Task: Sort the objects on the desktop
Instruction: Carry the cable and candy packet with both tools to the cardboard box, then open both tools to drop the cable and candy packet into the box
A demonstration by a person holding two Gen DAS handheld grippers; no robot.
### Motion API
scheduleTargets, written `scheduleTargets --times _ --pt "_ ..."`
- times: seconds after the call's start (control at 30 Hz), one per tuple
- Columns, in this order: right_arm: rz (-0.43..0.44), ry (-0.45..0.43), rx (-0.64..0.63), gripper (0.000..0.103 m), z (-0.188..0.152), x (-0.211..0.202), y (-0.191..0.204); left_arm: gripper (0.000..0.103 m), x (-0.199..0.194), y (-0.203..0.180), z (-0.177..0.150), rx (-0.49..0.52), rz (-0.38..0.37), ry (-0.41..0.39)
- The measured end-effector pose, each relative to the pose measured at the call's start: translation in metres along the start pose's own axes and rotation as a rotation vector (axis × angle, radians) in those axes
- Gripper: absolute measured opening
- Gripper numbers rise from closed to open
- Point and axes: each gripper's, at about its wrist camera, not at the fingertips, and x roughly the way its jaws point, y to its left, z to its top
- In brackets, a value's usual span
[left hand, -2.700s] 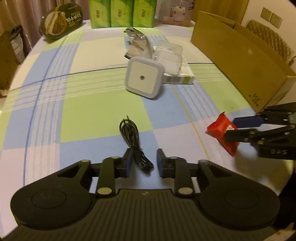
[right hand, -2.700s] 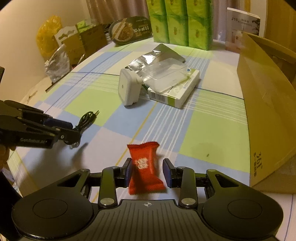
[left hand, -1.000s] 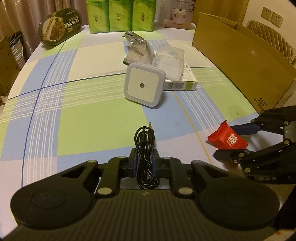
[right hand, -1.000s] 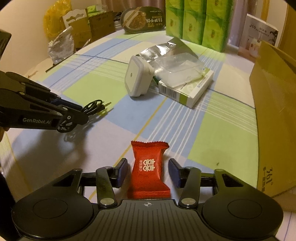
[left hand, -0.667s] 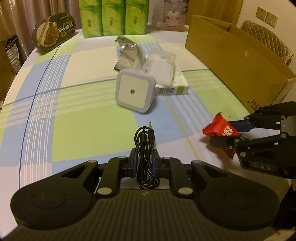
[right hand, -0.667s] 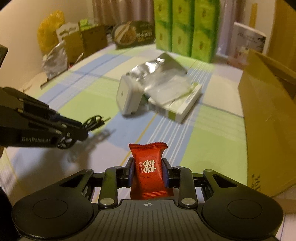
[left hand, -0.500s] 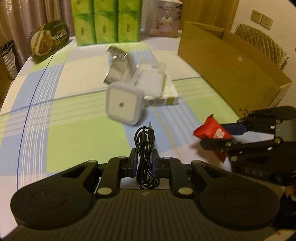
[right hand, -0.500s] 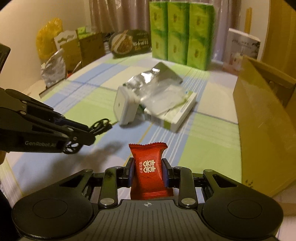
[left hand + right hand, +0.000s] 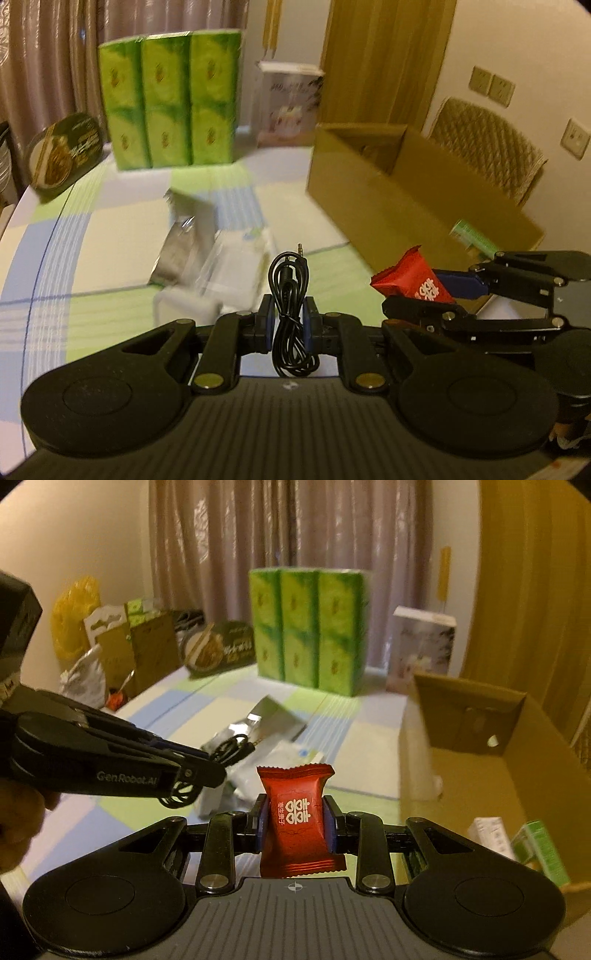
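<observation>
A: Candy (image 9: pixel 301 821) mid-frame in right-wrist view, red foil packet pinched at its waist by right gripper (image 9: pixel 297 827); jaws closed nearly to packet width, pads flat on both side edges. Also seen lower right in left-wrist view, w/ the packet poking up from the fingers.

B: And the cable (image 9: pixel 290 314)?

A: Black coil, centre of left-wrist view, clamped across its bundled loops by left gripper (image 9: pixel 289 325). Jaws narrow, only the bundle's thickness apart. Plug tip sticks up top of the coil.

B: How'll they handle?

A: Candy prob. very light; wrapper is slick, crinkly foil, so a squeeze at the sealed ends would slip or tear. Mid-body grip, as now, looks best. Contents may crush if pressed hard. Cable light & floppy; loose loops could sag or snag, so holding all strands together at the middle seems the safe spot.

B: Where to?

A: Box (image 9: pixel 476 760), open cardboard, right side of right-wrist view, some cartons already inside at lower right. Likely drop point. Both loads are off the table (image 9: pixel 110 229), whose checked cloth fills left & centre of the left-wrist view.

B: Anything unclear?

A: Bkgd blurred; clutter on cloth hard to ID.
</observation>
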Motion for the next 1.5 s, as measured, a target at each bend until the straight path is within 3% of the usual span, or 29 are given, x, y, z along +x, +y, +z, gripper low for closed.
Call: scheduleTargets --times 0.4,0.73,1.2,1.27,1.5 --pt "-0.145 -0.059 0.078 0.027 0.041 -0.052 -0.084 0.011 0.0 -0.064 0.054 0.032 -0.141 -0.097" --pt "-0.231 -0.043 0.152 0.027 0.023 -0.062 -0.144 0.011 0.03 -0.121 0.075 0.061 -0.273 -0.084" --pt "-0.248 -0.026 0.223 0.027 0.004 -0.053 -0.186 0.015 0.087 -0.142 0.079 0.084 -0.312 -0.024" --pt "-0.248 -0.026 0.226 0.027 0.004 -0.051 -0.189 0.021 0.091 -0.14 0.079 0.075 -0.302 -0.018" --pt "-0.236 -0.014 0.225 0.027 0.003 -0.046 -0.188 0.021 0.087 -0.13 0.081 0.06 -0.272 -0.029"
